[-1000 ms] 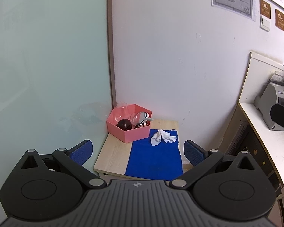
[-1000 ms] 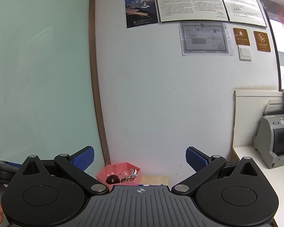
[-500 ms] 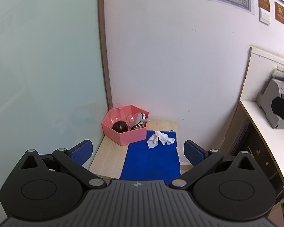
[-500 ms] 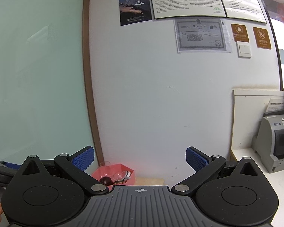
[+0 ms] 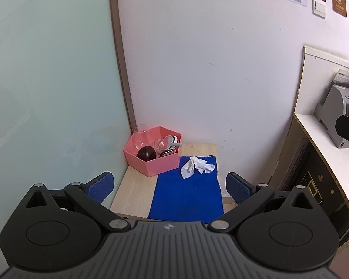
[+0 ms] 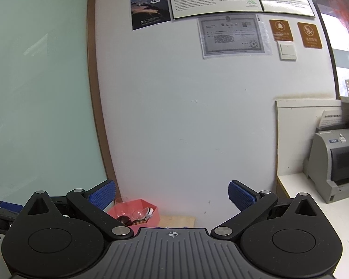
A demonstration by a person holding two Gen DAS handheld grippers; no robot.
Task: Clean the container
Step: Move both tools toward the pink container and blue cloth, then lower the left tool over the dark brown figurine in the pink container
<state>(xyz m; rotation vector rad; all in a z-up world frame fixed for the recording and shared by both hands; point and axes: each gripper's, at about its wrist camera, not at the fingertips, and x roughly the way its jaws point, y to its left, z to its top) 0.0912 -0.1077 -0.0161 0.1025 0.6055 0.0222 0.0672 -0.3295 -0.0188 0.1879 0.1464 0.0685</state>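
Both tools hang well back from the small pale wooden worktop [image 5: 137, 186], the left tool [image 5: 169, 187] and the right tool [image 6: 172, 196] each spread wide with nothing between the blue pads, which reads as an approach before any grasp. The pink hexagonal plastic container [image 5: 161, 164] sits at the worktop's far left corner against the wall, just beside a blue cloth mat [image 5: 188, 195]. It holds clear glasses [image 5: 142, 137], a dark round object [image 5: 147, 153] and other small items, so emptying likely precedes wiping; a crumpled white tissue [image 5: 196, 166] lies ready on the mat.
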